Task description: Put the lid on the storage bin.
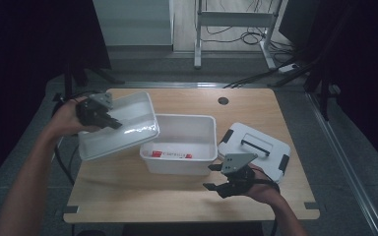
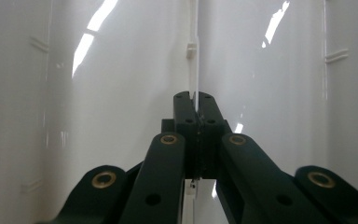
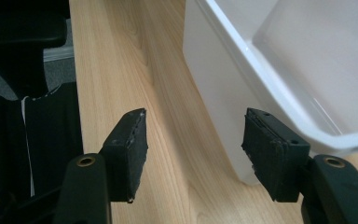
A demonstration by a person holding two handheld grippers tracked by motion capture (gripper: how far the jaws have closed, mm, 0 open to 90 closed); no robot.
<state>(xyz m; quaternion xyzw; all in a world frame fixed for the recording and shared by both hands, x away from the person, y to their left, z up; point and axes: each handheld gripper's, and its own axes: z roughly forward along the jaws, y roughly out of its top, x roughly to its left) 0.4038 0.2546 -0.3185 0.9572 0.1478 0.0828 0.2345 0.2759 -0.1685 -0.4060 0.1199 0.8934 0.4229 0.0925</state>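
Observation:
A shallow white tray (image 1: 128, 132) hangs tilted over the table's left side, its right edge overlapping a deeper white bin (image 1: 177, 166). My left gripper (image 1: 109, 120) is shut on the tray's thin wall; in the left gripper view the gripper (image 2: 195, 100) pinches that white edge (image 2: 196, 60). Inside the bin lies a red and white item (image 1: 172, 154). My right gripper (image 1: 209, 177) stands open just off the bin's front right corner. In the right gripper view the gripper (image 3: 193, 149) has nothing between its pads, and the bin's wall (image 3: 223, 93) lies just beyond the right pad.
A white lid (image 1: 256, 147) with a black handle and black latches lies at the right of the wooden table (image 1: 142, 194). A round cable hole (image 1: 223, 101) sits near the far edge. Dark floor and a desk frame lie beyond.

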